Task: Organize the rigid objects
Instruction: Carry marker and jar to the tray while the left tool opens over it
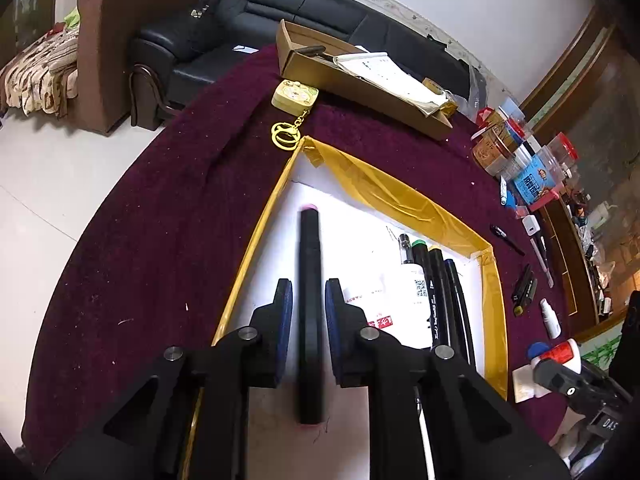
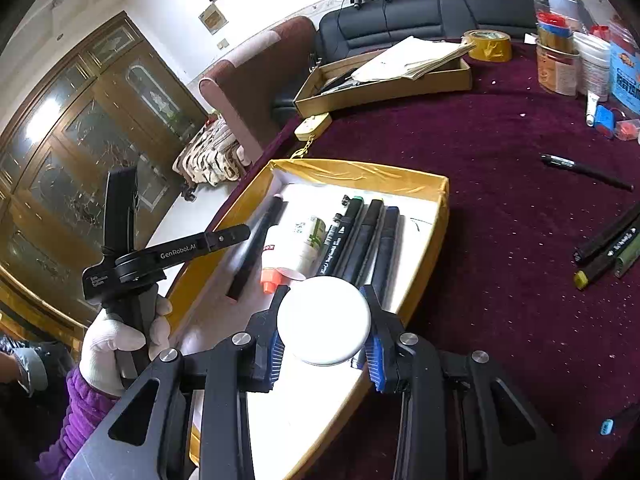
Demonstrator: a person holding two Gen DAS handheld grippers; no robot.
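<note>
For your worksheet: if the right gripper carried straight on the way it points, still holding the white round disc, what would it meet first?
Probably the markers lying side by side in the yellow-rimmed tray, just ahead of the white disc clamped in the right gripper. Depth is hard to judge; the glue bottle lies close beside them.

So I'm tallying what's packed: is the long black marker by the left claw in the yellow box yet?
In. The black marker lies flat on the white floor of the yellow box, with gaps to the left claw's pads.
</note>
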